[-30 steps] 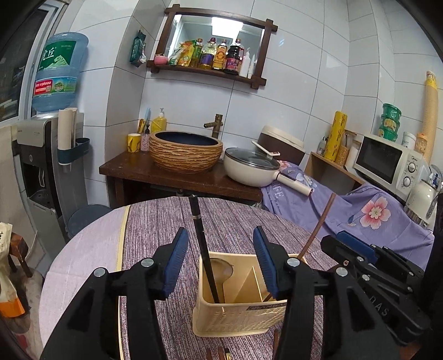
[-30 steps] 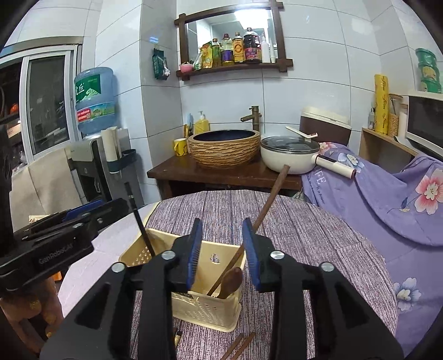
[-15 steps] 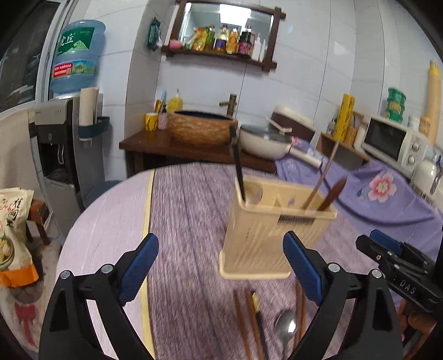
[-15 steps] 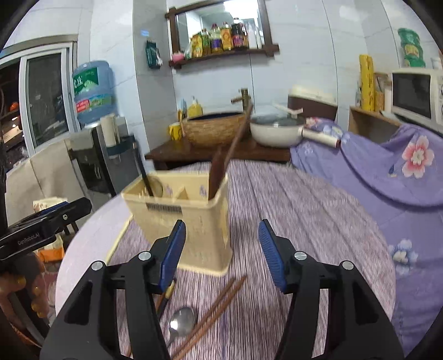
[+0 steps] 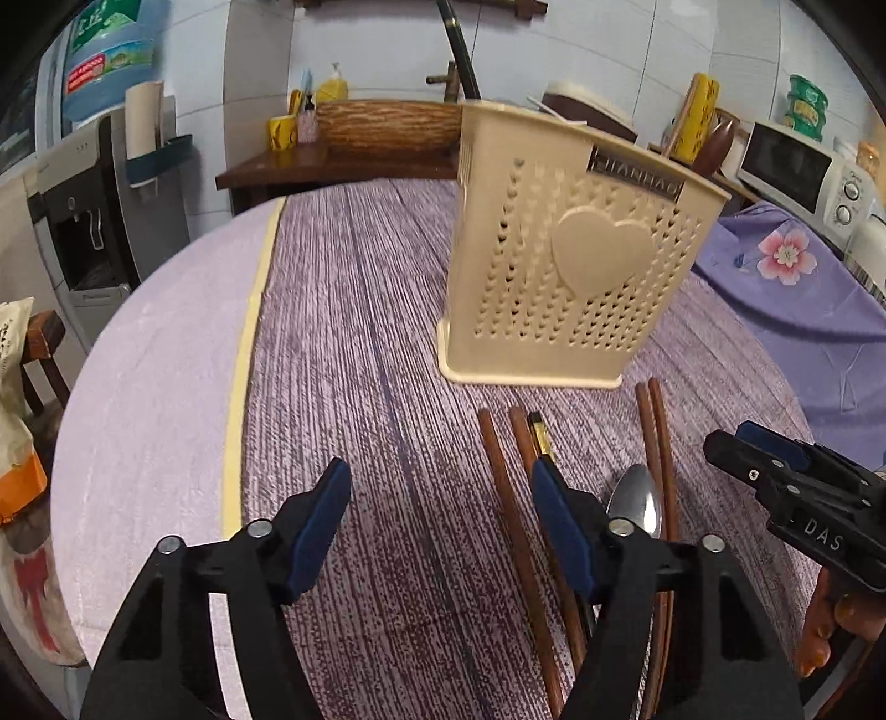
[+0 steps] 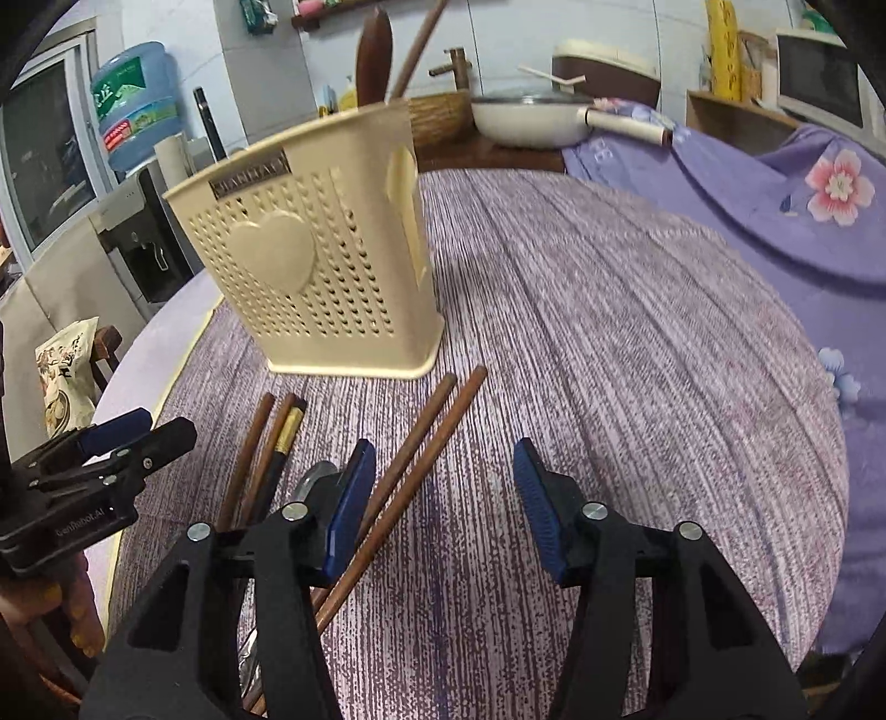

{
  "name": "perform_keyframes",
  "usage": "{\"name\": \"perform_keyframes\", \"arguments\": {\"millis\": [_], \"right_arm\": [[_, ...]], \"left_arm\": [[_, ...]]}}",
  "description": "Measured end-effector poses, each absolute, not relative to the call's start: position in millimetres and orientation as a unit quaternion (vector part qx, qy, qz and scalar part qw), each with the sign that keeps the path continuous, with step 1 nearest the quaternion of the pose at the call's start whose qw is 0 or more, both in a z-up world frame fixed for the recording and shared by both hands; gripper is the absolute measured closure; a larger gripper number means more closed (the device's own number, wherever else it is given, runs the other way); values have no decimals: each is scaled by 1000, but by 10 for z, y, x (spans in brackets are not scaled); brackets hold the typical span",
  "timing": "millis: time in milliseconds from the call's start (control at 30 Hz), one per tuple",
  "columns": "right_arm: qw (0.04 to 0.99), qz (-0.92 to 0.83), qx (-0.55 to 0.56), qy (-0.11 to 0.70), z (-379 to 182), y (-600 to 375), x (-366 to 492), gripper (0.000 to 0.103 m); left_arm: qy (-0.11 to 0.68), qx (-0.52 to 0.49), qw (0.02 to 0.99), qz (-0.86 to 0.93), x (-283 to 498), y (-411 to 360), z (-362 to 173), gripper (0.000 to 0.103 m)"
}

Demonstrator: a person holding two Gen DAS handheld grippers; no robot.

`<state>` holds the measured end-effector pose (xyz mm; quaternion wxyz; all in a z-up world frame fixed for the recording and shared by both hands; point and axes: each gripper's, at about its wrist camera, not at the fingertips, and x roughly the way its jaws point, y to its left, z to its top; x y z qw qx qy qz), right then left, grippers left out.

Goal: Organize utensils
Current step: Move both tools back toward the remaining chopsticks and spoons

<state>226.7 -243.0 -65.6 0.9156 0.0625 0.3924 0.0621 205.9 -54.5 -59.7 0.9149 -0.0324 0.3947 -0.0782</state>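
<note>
White tiled walls (image 5: 609, 50) back a dark wooden counter (image 5: 332, 163); a water dispenser (image 5: 94, 183) stands left. A microwave (image 5: 803, 171) sits right.

Behind your round table with its purple striped cloth (image 6: 609, 332) you've got a water dispenser (image 5: 94, 221) with a blue bottle (image 6: 138, 105) on top. There's a woven basin (image 5: 387, 130) on the dark wooden counter (image 5: 310, 166), a cream pan with a glass lid (image 6: 531, 119) next to it, and a white microwave (image 5: 803, 171) above that floral purple sheet (image 6: 775, 194).
</note>
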Motion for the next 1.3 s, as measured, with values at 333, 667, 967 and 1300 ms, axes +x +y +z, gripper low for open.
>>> {"name": "perform_keyframes", "arguments": {"millis": [333, 667, 967, 1300], "right_arm": [[903, 47, 83, 419, -774, -2386, 2485, 68], [896, 28, 92, 435, -849, -2375, 2640, 76], [894, 13, 88, 439, -877, -2360, 2746, 81], [899, -11, 58, 434, -889, -2291, 2838, 83]], "left_arm": [[417, -25, 905, -83, 2160, -657, -723, 51], [424, -19, 901, -83, 2234, -731, -773, 54], [427, -11, 901, -77, 2284, -772, -806, 61], [426, 17, 902, -63, 2341, -903, -817, 62]]}}
